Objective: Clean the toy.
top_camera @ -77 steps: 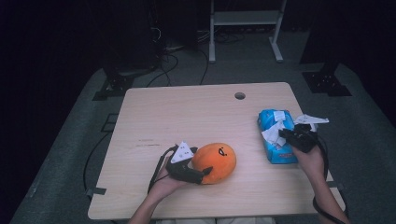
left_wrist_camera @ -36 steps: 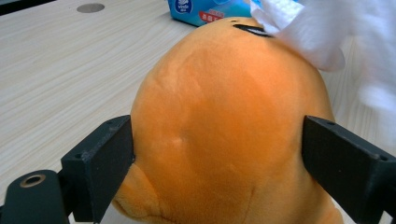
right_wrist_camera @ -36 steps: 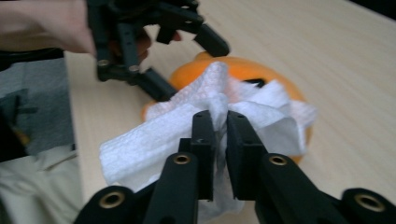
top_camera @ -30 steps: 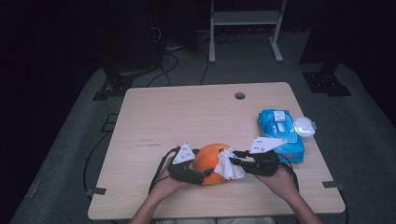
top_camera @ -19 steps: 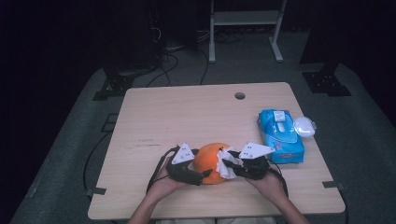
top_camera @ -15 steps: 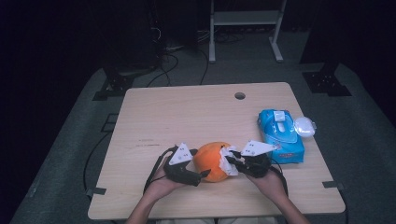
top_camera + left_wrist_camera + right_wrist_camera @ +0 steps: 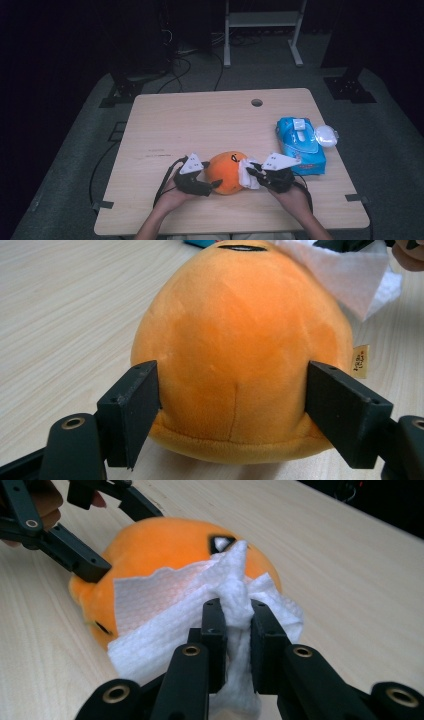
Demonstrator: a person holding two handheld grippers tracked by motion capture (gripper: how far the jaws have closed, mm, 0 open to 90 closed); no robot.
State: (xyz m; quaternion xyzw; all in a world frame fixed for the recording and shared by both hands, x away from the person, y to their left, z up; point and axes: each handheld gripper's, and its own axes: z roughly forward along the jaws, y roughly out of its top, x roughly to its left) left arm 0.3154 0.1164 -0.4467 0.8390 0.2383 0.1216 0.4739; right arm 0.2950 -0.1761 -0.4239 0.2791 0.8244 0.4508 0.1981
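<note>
An orange plush toy with a small black eye lies on the wooden table near its front edge. My left gripper reaches in from the toy's left. Its jaws have just been closing, and both pads now press the toy's sides. My right gripper is at the toy's right, shut on a bunched white wipe. The wipe drapes against the toy, and the right gripper's jaws have just tightened on it.
A blue pack of wipes lies at the table's right, a white oval lid beside it. A round cable hole is near the far edge. Dark stands and cables sit on the floor beyond.
The right gripper came from the blue pack to the toy's right side with a wipe and settled against the toy. The left hand stayed by the toy.
</note>
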